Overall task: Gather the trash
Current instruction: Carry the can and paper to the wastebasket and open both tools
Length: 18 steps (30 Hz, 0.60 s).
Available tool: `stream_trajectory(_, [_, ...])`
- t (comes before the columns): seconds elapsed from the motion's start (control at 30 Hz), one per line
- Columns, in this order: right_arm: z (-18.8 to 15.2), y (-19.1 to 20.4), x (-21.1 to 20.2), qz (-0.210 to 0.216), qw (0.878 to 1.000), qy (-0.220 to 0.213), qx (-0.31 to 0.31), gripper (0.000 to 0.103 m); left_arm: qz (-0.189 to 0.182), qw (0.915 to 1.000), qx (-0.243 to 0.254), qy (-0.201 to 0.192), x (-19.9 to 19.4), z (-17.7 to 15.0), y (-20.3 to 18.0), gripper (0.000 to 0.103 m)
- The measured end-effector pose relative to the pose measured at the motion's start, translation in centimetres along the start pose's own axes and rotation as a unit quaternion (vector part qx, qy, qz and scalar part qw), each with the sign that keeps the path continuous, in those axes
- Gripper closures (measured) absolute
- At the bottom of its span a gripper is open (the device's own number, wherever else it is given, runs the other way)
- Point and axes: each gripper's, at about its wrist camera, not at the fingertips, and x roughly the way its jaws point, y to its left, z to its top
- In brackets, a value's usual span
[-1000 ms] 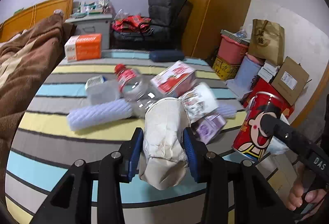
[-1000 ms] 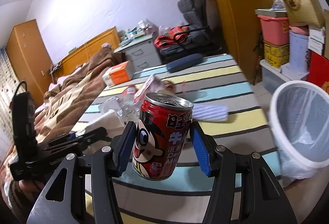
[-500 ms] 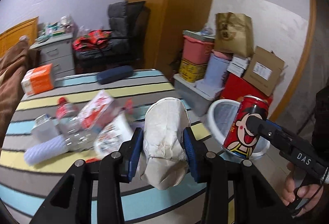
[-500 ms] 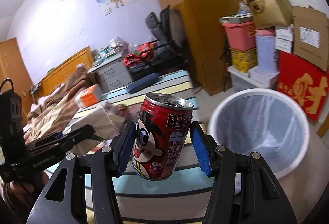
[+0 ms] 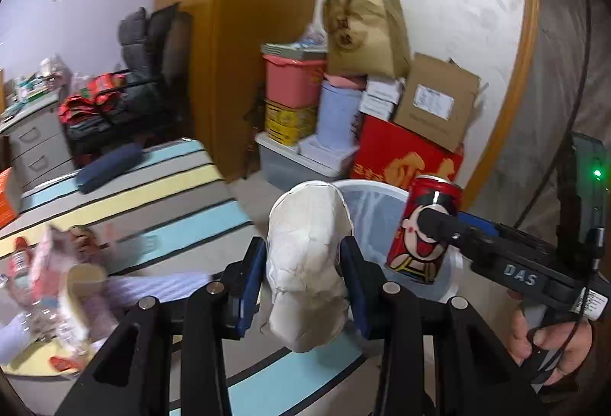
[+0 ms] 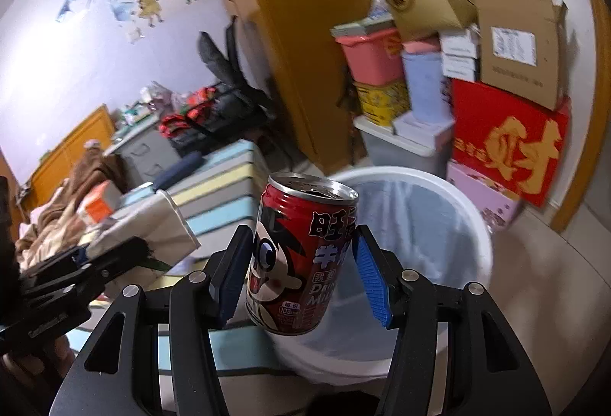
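Both grippers have swung away from the striped bed and now sit at the white bin, which filled only the edge of our view a second ago. Our left gripper (image 5: 303,265) is clamped on a crumpled paper bag (image 5: 307,263), blue pads pressing it from both sides, the bag standing up between the fingers and bulging above and below them. Just beyond its tips and a little to the right we see the rim of the bin (image 5: 376,186), lined with a pale plastic bag.

Our right gripper (image 6: 301,271) is pinched on a red drink can (image 6: 301,259), upright with its opened top facing up. The left pad lies flat against the can; the right pad touches it only near the tip, as far as we can tell through the fisheye bend. The can hangs in front of the bin (image 6: 439,186), over its near rim. In the left view the same can (image 5: 424,229) sits to the right of the paper bag, close beside it but not touching.

Behind and left of our left gripper, leftover litter (image 5: 57,286) lies blurred on the bed (image 5: 152,186). Past the bin stand stacked boxes (image 6: 508,137) against the wall.
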Motion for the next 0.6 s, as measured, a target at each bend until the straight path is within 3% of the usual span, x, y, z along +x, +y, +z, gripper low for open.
stream_trajectory(0.23, [-0.5,-3.1,1.9,-0.027,0.999,0.038,0.008,0.047,-0.019,0.9986,0.026,0.041,4.7,0.0,-3.0,0.061])
stream_trajectory(0.5, [-0.8,-4.9,3.5,-0.047,0.996,0.078,0.013,0.047,-0.022,0.9962,0.036,0.076,8.0,-0.6,-4.0,0.06])
stream_trajectory(0.57, [-0.7,-5.3,3.7,-0.049,0.995,0.08,0.017,0.047,-0.026,0.9961,0.037,0.075,8.1,-0.6,-4.2,0.052])
stream_trajectory(0.6, [-0.7,-5.5,3.8,-0.05,0.995,0.08,0.02,0.047,-0.025,0.9961,0.036,0.076,8.3,-0.6,-4.2,0.041])
